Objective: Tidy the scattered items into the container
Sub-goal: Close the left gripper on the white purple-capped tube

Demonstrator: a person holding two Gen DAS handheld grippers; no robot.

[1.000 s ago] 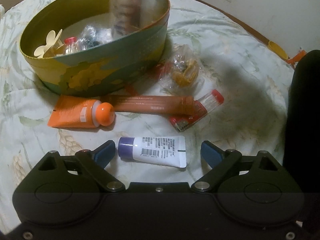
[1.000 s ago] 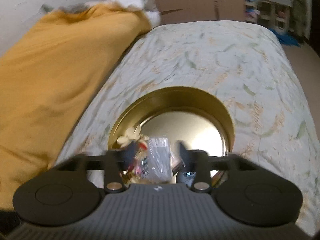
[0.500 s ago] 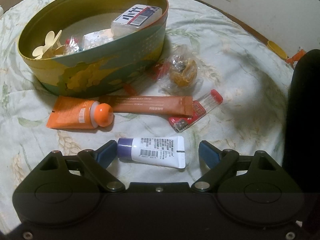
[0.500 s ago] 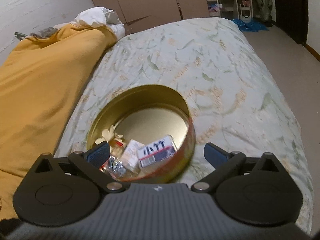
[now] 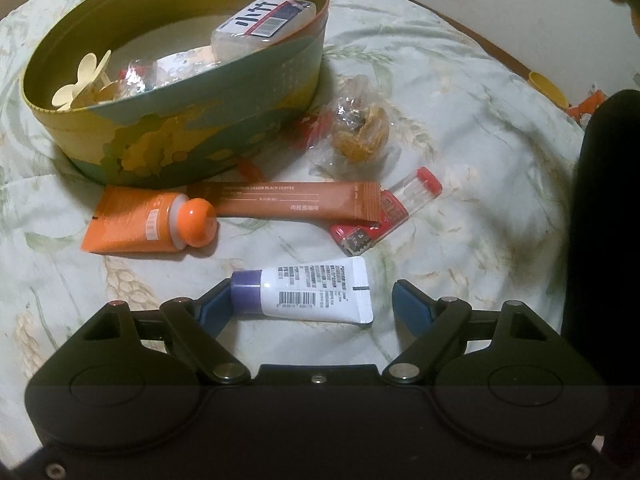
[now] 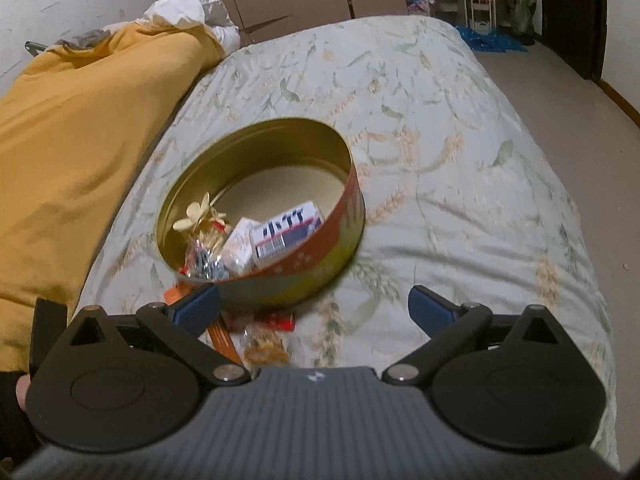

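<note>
The round tin (image 5: 224,120) sits on the bed and holds a tissue pack (image 5: 266,26), a flower clip (image 5: 82,86) and wrapped bits. It also shows in the right wrist view (image 6: 320,264). My left gripper (image 5: 310,306) is open, its fingers either side of a white tube with a purple cap (image 5: 308,290). Beyond lie an orange tube (image 5: 152,224), a coffee stick (image 5: 288,202), a red-capped clear case (image 5: 412,196) and a bagged snack (image 5: 360,128). My right gripper (image 6: 314,308) is open and empty, above the bed just short of the tin.
A floral quilt (image 6: 460,184) covers the bed. A mustard blanket (image 6: 72,140) lies along its left side. A dark sleeve (image 5: 608,220) is at the right of the left wrist view. The bare floor (image 6: 580,80) lies beyond the bed's right edge.
My right gripper opened and dropped the tissue pack into the tin, then pulled back and up. My left gripper edged slightly closer to the white tube.
</note>
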